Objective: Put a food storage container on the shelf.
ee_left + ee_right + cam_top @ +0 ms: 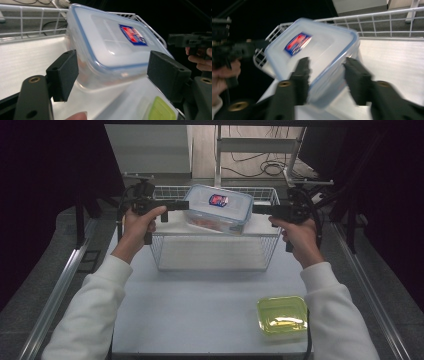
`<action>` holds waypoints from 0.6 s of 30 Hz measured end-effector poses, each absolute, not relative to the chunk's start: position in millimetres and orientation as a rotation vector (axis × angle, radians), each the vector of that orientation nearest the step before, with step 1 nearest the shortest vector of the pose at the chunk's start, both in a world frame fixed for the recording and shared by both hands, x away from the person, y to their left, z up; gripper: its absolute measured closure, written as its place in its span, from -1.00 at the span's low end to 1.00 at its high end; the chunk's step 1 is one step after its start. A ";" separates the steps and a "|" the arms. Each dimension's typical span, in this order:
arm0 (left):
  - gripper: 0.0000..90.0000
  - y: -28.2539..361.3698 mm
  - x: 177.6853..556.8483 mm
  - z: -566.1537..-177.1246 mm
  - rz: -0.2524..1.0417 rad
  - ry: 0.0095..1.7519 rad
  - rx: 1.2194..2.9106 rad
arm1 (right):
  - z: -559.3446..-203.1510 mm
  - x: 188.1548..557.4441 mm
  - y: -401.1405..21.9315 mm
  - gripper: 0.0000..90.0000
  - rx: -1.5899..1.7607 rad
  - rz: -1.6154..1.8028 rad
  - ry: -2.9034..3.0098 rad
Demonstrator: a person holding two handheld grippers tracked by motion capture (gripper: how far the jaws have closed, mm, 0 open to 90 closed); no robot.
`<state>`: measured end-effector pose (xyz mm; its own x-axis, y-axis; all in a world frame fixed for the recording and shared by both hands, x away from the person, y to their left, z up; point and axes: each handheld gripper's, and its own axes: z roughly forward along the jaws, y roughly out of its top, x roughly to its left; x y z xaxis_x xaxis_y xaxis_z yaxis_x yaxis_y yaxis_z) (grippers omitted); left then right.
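The clear plastic box with a blue-rimmed snap lid and a red and blue label [218, 208] is tilted over the white wire basket [215, 251], its left end higher, between the two claws. In the left gripper view the left claw [112, 75] stands wide open: its two black pads [65, 75] are on either side of the near corner of the box and do not press on it. In the right gripper view the right claw [327, 80] has one corner of the box between its jaws and seems to pinch the edge, but this picture is blurred, so how firm the grip is I cannot tell. The main risk, in my judgement, is that the box now depends on this single corner grip. The plastic is smooth and the box seems to carry something reddish inside, so it may turn in the jaws or slip out and fall hard into the basket, or catch on the wire rim. If the left claw moves sideways while open, a pad can also push the box away. The yellow-green lidded container [282, 315] lies well apart on the white bench [200, 310] and is in no danger.
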<state>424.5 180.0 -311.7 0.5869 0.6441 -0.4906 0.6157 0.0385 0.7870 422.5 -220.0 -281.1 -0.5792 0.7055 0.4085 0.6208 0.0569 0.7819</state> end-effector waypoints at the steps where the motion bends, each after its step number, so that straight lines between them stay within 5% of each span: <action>1: -0.47 181.0 420.7 -311.8 0.030 1.063 1.638 | -281.1 422.5 -220.0 0.64 1.399 1.570 2.222; 2: -0.47 182.9 413.9 -312.8 0.027 1.051 1.649 | -283.6 410.0 -221.4 0.86 1.359 1.573 2.259; 4: -0.47 184.7 407.6 -314.1 0.018 1.039 1.653 | -290.1 399.7 -217.8 0.98 1.302 1.540 2.337; 18: -0.49 188.9 386.0 -323.8 0.001 1.010 1.670 | -331.1 401.2 -177.1 0.98 1.198 1.459 2.452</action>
<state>386.0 188.9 -323.8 0.6326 0.6080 -0.4796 0.6070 -0.0048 0.7947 401.2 -177.1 -331.1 -0.6994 0.6351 0.3277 0.5910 0.2562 0.7649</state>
